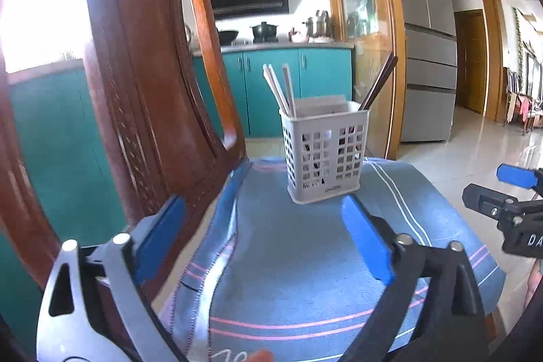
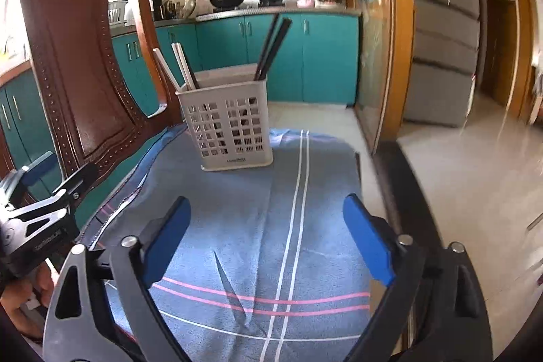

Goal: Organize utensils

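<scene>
Chopsticks sorted by colour in the perforated grey plastic utensil basket.
Pale wooden chopsticks and dark chopsticks were kept in opposite corners; left tongs and right tongs were held wide open (nothing gripped).

The letters "DA" stand in white on the black body of the right gripper, cut off by the frame edge. The utensil basket carries small print low on its front, too small to read. The fridge sticker is illegible too.
</scene>
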